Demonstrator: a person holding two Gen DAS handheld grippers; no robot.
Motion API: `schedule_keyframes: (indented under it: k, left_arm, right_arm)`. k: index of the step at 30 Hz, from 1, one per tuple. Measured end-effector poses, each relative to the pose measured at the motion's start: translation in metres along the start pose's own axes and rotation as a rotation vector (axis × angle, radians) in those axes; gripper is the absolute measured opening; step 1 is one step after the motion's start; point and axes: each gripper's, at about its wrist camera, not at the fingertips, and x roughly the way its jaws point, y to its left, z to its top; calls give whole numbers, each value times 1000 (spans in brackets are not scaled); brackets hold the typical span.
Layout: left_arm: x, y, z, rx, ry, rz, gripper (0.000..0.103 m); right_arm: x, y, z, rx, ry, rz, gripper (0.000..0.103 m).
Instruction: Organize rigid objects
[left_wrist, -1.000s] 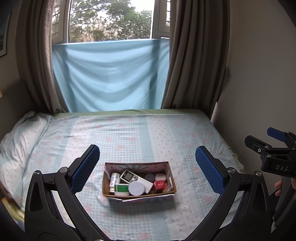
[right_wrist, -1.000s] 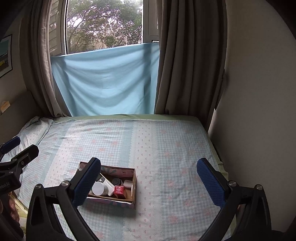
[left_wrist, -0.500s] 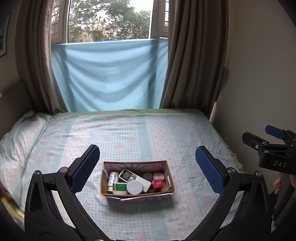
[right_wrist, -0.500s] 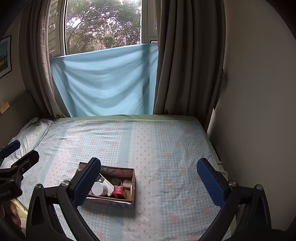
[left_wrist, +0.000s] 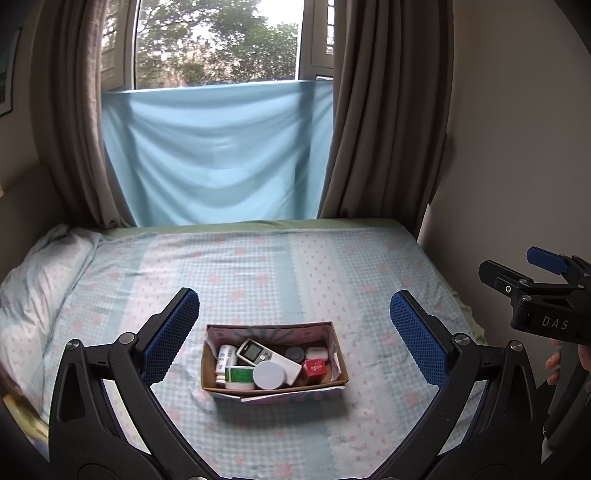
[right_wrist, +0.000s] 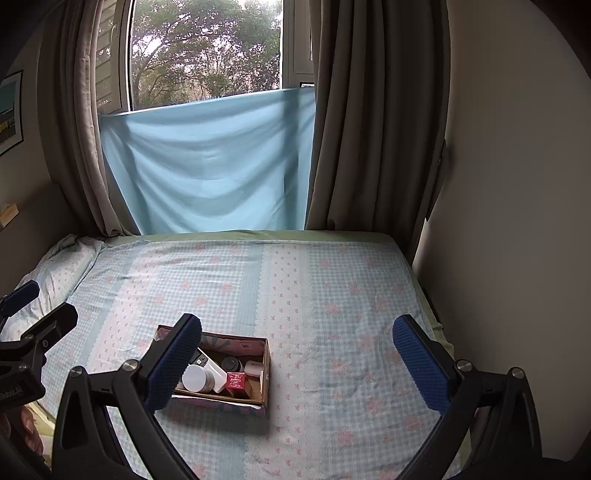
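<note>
A cardboard box (left_wrist: 340, 369) sits on the bed near the front edge; it also shows in the right wrist view (right_wrist: 264, 373). It holds a white remote (left_wrist: 266, 356), a white round-lidded jar (left_wrist: 269, 374), a red box (left_wrist: 314, 368), a green-labelled tub (left_wrist: 239, 376) and small bottles. My left gripper (left_wrist: 293, 339) is open and empty, held above and before the box. My right gripper (right_wrist: 295, 354) is open and empty, to the right of the box. The right gripper's body shows in the left view (left_wrist: 539, 295).
The bed (left_wrist: 295, 266) has a checked floral sheet, with a pillow (left_wrist: 33, 280) at far left. A blue cloth (left_wrist: 218, 151) and brown curtains (left_wrist: 384, 110) hang at the window behind. A wall (right_wrist: 517, 184) borders the bed's right side.
Both grippers have drifted slightly; the box sits a touch lower and more to the left in the left view. Nothing was grasped or released.
</note>
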Motion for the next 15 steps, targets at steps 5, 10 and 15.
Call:
schedule_keyframes:
  k: [5,10,15]
  left_arm:
    - [-2,-1,1,1,-4,5,103]
    - [-3,0,0,-3,-8,-7,103]
    - [-4,1,0,-13,-3,-9,103]
  right_arm:
    - [1,-1,0,4,4,-3,103]
    - [0,-1,0,8,0,-8,103]
    - [0,0,-2,14,-2,-11,103]
